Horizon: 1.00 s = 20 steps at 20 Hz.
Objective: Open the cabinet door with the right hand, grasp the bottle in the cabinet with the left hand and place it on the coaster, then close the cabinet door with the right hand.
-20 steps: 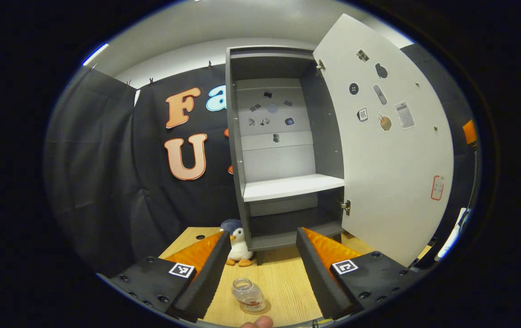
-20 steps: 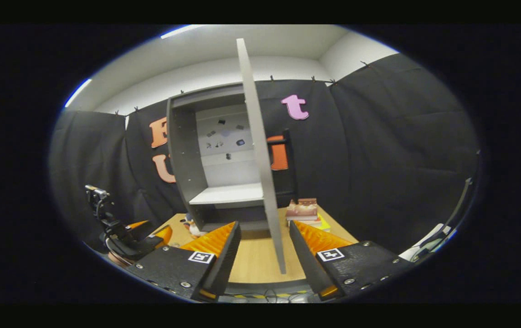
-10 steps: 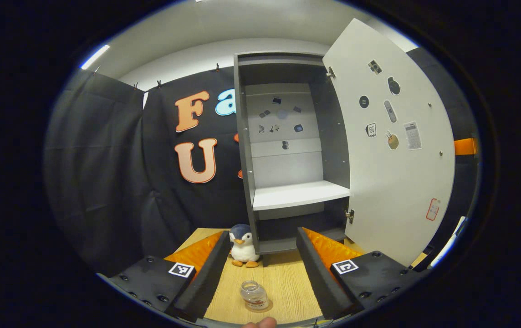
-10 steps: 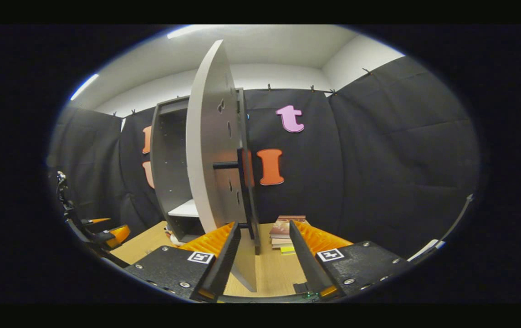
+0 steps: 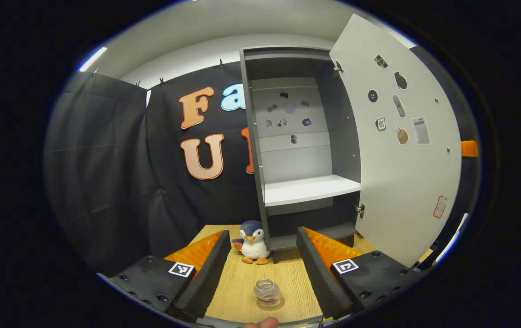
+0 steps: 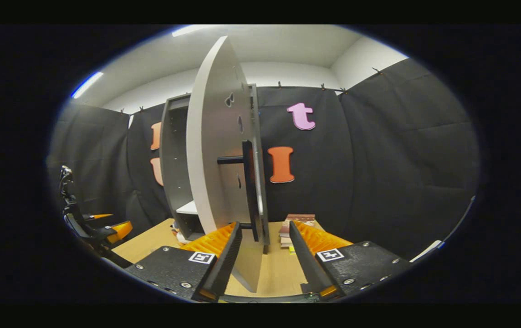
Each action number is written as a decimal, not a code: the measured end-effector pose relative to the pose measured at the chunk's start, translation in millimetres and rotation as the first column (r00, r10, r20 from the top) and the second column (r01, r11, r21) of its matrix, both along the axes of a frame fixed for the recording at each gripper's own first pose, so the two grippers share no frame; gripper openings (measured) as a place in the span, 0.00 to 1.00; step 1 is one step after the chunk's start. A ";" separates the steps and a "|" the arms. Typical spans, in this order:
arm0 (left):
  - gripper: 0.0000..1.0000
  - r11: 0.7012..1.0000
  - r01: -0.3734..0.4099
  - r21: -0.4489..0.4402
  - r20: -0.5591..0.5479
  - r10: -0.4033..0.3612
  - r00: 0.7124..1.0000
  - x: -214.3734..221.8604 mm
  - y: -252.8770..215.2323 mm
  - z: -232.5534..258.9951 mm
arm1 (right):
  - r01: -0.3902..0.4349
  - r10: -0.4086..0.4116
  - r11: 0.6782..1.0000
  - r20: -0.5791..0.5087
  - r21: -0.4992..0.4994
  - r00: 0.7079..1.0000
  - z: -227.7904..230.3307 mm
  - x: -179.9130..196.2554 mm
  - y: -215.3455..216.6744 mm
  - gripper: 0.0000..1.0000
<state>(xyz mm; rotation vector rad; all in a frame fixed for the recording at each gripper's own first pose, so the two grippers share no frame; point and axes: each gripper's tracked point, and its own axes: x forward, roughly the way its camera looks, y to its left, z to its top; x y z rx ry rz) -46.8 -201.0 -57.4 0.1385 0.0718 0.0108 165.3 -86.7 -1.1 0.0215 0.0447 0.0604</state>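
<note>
Both views low over the table [image 5: 242,291], facing the cabinet [image 5: 297,150].

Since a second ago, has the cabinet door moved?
Yes. In the right gripper view the cabinet door was edge-on, right of the cabinet interior; now its handle face shows and it covers the opening, swung toward closing.

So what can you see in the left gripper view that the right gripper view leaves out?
The left gripper view has the bottle sitting on the coaster, a toy penguin, and the door's sticker-covered inner face. The right gripper view has the door's black handle, a stack of books, and the left gripper farther off. Both share the open cabinet door, the white shelf and the wooden table.
</note>
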 end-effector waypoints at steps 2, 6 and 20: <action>0.94 1.000 -0.012 0.020 0.007 0.011 1.000 1.5 9.0 0.5 | -0.050 0.050 0.999 0.001 0.014 0.999 -6.5 -9.1 16.1 0.67; 0.95 0.999 -0.040 0.017 0.007 0.040 0.999 4.5 29.7 -2.7 | -0.128 0.129 0.991 -0.006 0.041 0.992 -10.1 1.9 60.6 0.67; 0.95 0.978 -0.205 -0.051 -0.047 0.202 0.978 43.9 152.7 -24.3 | -0.226 0.225 0.972 0.030 0.058 0.974 -17.4 106.7 197.3 0.87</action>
